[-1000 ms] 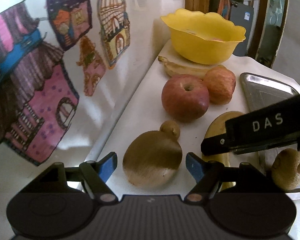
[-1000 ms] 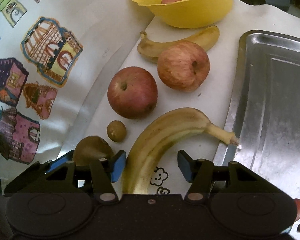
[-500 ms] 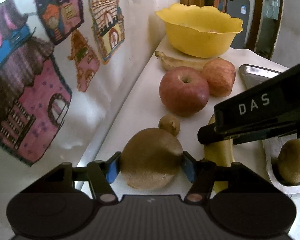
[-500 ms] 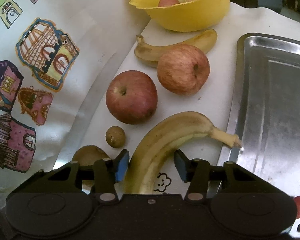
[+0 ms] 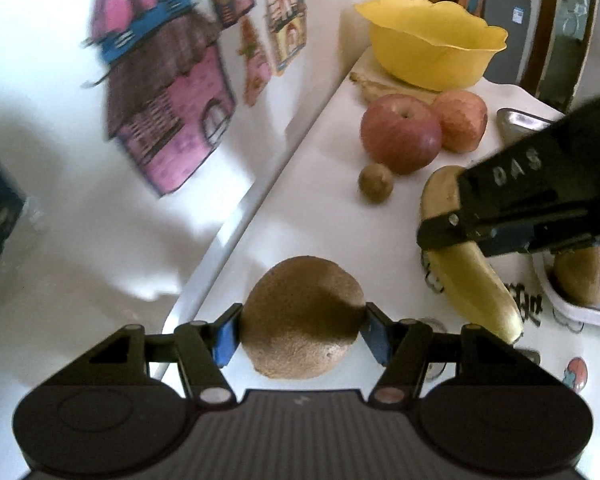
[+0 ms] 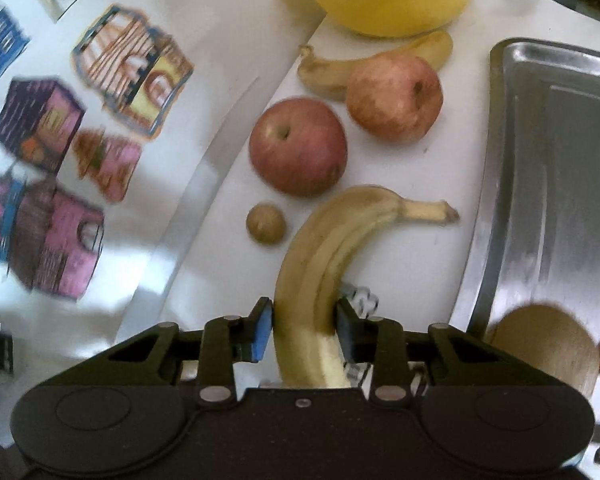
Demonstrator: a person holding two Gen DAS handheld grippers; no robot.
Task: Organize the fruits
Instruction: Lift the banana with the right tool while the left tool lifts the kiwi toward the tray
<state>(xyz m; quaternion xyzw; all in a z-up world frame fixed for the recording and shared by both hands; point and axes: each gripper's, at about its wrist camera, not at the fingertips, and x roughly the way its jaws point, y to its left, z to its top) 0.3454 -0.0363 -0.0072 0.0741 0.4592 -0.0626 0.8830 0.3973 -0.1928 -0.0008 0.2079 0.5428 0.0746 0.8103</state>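
Large kiwi point(image 5: 302, 320): brown, fuzzy, oval, its right side in shadow, sitting at the near end of the white table point(image 5: 324, 208) close to the wall edge. Nearer banana point(image 6: 324, 276): yellow with brown bruising along its ribs, curved, stem pointing toward the metal tray point(image 6: 556, 152), lying on the table between the tray and the small kiwi point(image 6: 266, 224).

Counts: two bananas, the second banana point(image 6: 364, 66) lying just in front of the yellow bowl point(image 6: 384, 4). Two red apples: darker apple point(image 6: 298, 146) and paler apple point(image 6: 394, 98), side by side and maybe touching, hard to tell. Three kiwis: the large one, the small one, and a third kiwi point(image 5: 584, 276) in the tray's near corner. Some pinkish fruit sits in the bowl, too blurred to count.

Left gripper point(image 5: 302, 334): blue pads pressed on both sides of the large kiwi, pinching it at mid-width. Right gripper point(image 6: 305, 332): narrowed onto the nearer banana's lower end, both pads touching its sides.
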